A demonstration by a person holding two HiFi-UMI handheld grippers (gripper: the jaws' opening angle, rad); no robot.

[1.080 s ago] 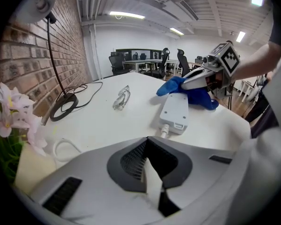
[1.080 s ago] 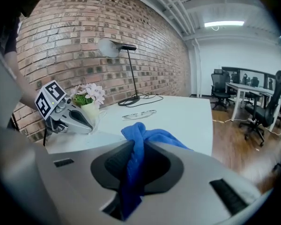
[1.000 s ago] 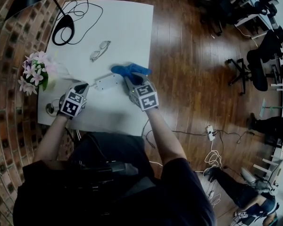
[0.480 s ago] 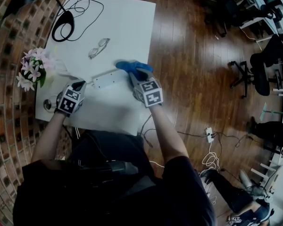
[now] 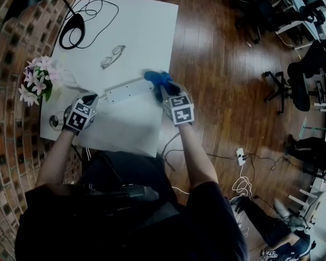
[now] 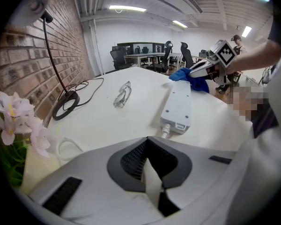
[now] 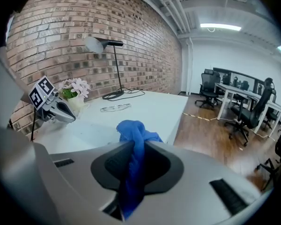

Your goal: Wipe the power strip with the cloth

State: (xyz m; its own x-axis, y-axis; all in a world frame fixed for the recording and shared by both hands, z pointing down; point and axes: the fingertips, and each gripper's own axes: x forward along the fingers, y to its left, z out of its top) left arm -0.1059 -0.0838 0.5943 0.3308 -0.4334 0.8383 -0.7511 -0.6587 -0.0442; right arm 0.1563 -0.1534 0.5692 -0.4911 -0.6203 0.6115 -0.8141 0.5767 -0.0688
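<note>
White cord [image 6: 151, 184] is pinched between the all-but-closed jaws of the left hand-held gripper [image 5: 90, 98], near the left edge of the surface [image 5: 146, 26] and close to the flowers [image 5: 37, 80]. It is judged to be the lead of the strip [image 5: 129, 90]. The strip is laid across the middle of the surface, with its far end near the right edge. On that end the blue cloth [image 5: 158, 79] is bunched, and a fold of it is clamped between the jaws of the right hand-held gripper [image 5: 164, 89].

If the cord were let slip, the strip could be dragged by the wiping stroke toward the right edge and over it. The flowers could be knocked by a sharp tug at the left. The glasses [image 5: 113, 57] beyond the strip could be struck if it were swung. The cloth, held by one fold only, might be pulled free if it snagged on a socket.

No brand, label or writing can be read on strip or cloth. Only black-and-white square markers are seen on the gripper cubes.
</note>
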